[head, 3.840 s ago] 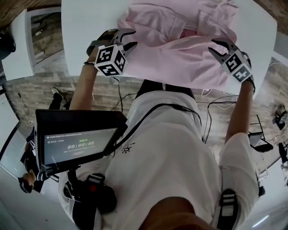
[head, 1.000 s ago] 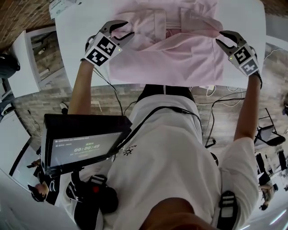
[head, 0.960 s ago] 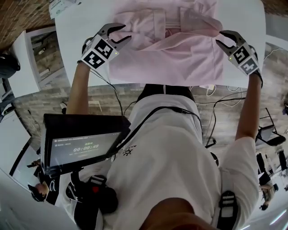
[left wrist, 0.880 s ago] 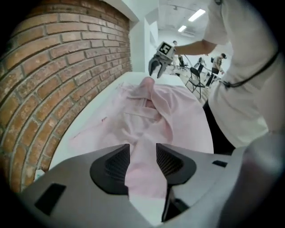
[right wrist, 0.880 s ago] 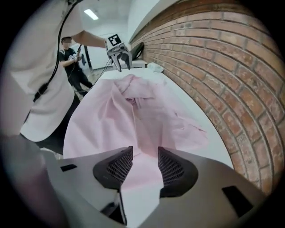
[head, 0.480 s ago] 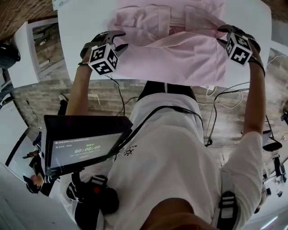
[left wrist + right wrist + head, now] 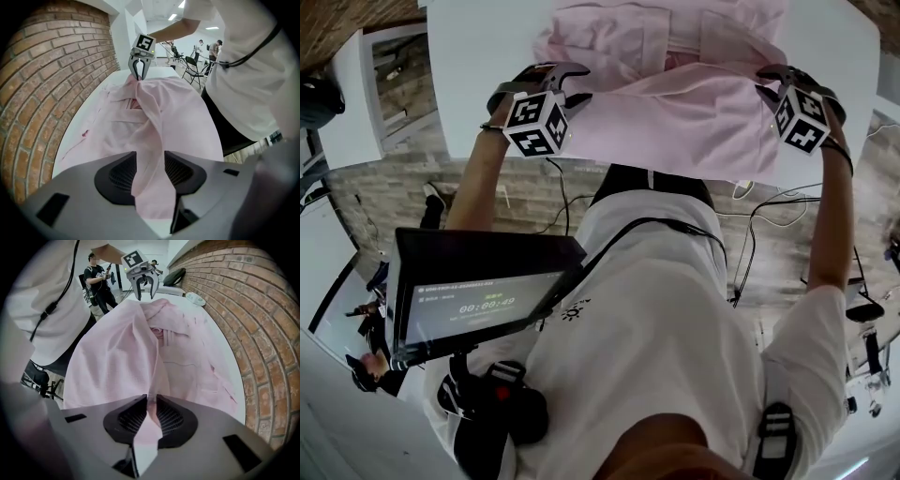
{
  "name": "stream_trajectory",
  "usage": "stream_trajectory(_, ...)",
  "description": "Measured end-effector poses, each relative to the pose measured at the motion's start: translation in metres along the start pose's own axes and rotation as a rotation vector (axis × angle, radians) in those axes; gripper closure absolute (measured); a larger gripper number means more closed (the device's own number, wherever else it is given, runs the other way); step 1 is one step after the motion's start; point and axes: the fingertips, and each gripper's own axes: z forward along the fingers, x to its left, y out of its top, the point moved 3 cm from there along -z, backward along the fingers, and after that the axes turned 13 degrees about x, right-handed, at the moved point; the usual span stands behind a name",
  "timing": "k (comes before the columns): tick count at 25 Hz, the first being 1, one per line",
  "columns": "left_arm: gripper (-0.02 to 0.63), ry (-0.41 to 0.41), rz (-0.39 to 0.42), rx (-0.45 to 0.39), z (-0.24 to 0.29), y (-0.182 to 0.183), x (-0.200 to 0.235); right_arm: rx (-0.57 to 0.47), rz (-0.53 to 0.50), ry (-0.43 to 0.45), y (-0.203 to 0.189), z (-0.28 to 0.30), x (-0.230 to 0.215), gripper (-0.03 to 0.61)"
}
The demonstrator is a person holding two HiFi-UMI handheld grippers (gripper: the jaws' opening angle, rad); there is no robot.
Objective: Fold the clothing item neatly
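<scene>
**Item 1. Bench (image 7: 469, 47).** White and flat, with a brick wall along its far side. It carries the whole garment.

**Item 2. My left tongs (image 7: 579, 84).** They point steeply down at the shirt's left edge. The jaws stand apart with a thick fold of pink cloth between them. The cloth fills the gap, but I judge it is not yet pinched.

**Item 3. Pink shirt (image 7: 675, 103).** It lies spread on the bench between my two hands, and its near hem reaches the bench's near edge. The upper part is rumpled towards the wall. A raised ridge of cloth runs straight across from one pair of tongs to the other.

**Item 4. My right tongs (image 7: 766, 84).** They are at the shirt's right edge, also pointing steeply down. The jaws have just been closing and now sit near together, clamped on a thin pleat of cloth.

**Item 5. Step in hand, as I judge it.** I am taking both ends of the fold line before turning the shirt over.
- Close the left on the same ridge, taking all layers and no stray slack.
- Match the two grips in height and in distance from the hem.
- Lift both together, only enough to clear the bench.
- Keep the ridge taut so the crease runs straight.
- Lay it down edge to edge.
- Risk: an uneven pull would skew the fold.
</scene>
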Motion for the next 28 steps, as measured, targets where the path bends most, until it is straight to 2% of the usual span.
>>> stream_trajectory(1, 0.431, 0.002, 0.017, 0.001, 0.001, 0.004, -0.004, -0.007, 0.006, -0.005, 0.000, -0.001, 0.000, 0.524)
stream_trajectory(5, 0.433, 0.018, 0.088, 0.030, 0.015, 0.016, -0.017, -0.055, 0.049, -0.010, 0.003, -0.012, 0.000, 0.548)
stream_trajectory(6, 0.460, 0.036, 0.094, 0.035, 0.017, 0.017, -0.016, -0.064, 0.058, -0.015, 0.003, -0.016, -0.002, 0.548)
stream_trajectory(8, 0.603, 0.071, 0.084, 0.033, 0.015, 0.018, -0.010, -0.085, 0.084, -0.030, 0.000, -0.024, -0.007, 0.551)
stream_trajectory(11, 0.604, 0.084, 0.046, 0.035, 0.006, 0.012, 0.006, -0.104, 0.144, -0.060, -0.014, -0.035, -0.019, 0.551)
stream_trajectory(16, 0.604, 0.168, -0.006, 0.057, -0.013, 0.001, 0.065, -0.109, 0.233, -0.128, -0.030, -0.038, -0.048, 0.554)
stream_trajectory(19, 0.604, 0.193, 0.010, 0.105, -0.011, 0.003, 0.099, -0.086, 0.241, -0.145, -0.032, -0.035, -0.065, 0.554)
stream_trajectory(23, 0.604, 0.188, 0.043, 0.171, 0.004, 0.010, 0.122, -0.045, 0.244, -0.160, -0.037, -0.024, -0.079, 0.554)
stream_trajectory(28, 0.604, 0.163, 0.029, 0.203, 0.027, 0.028, 0.139, -0.022, 0.276, -0.157, -0.062, -0.003, -0.088, 0.561)
